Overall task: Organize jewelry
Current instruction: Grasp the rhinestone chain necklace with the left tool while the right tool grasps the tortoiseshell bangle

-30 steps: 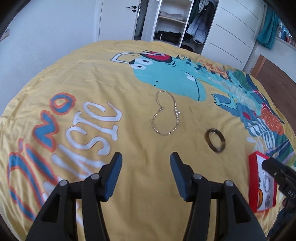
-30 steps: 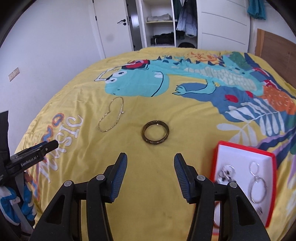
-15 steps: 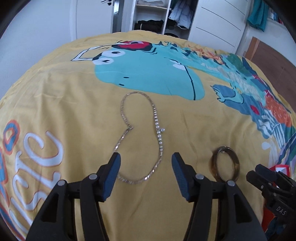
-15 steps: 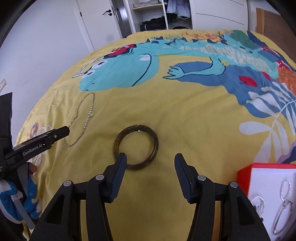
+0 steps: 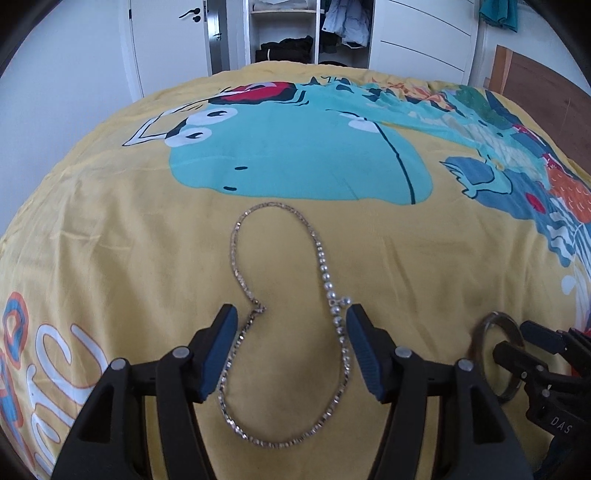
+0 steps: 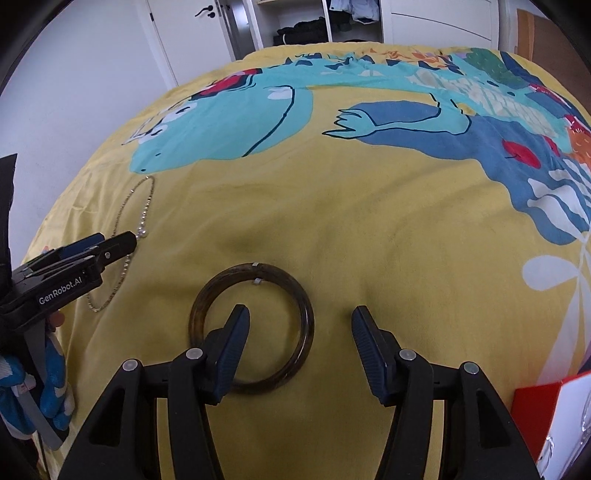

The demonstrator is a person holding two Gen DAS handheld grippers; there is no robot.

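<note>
Both grippers have been closing in on the bed [image 5: 110, 229]: the left gripper [image 5: 288, 314] is opening astride the necklace [image 5: 280, 325], the right gripper [image 6: 299, 317] is opening, empty, straddling the bangle's [image 6: 251, 325] right rim.

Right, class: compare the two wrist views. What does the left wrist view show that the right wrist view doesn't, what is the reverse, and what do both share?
Left only: the silver chain necklace's whole loop, between the opening left gripper's pads.
Right only: the dark brown round bangle complete, one pad of the opening right gripper inside it, and the red jewelry box's corner.
Both: the yellow dinosaur-print bedspread, both pieces, the open wardrobe.
</note>
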